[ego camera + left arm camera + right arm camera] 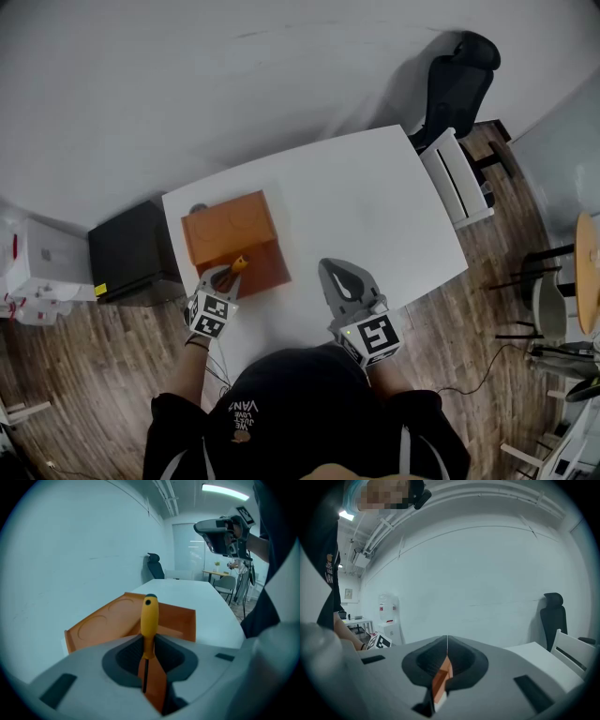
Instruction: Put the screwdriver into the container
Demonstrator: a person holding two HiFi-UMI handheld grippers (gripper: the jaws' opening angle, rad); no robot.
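An orange container (232,230) lies open on the left part of the white table (375,206), its lid folded back toward the wall. My left gripper (225,278) hovers at the container's near edge, shut on a screwdriver (240,263). In the left gripper view the screwdriver's yellow handle (149,618) sticks out forward between the jaws, above the orange container (110,620). My right gripper (345,279) is held over the table's near edge, apart from the container. In the right gripper view the right gripper (446,641) faces the wall, shut, with nothing between its jaws.
A black office chair (459,80) and a white chair (457,178) stand off the table's far right corner. A black cabinet (131,253) sits on the floor left of the table. The wall runs along the table's far side.
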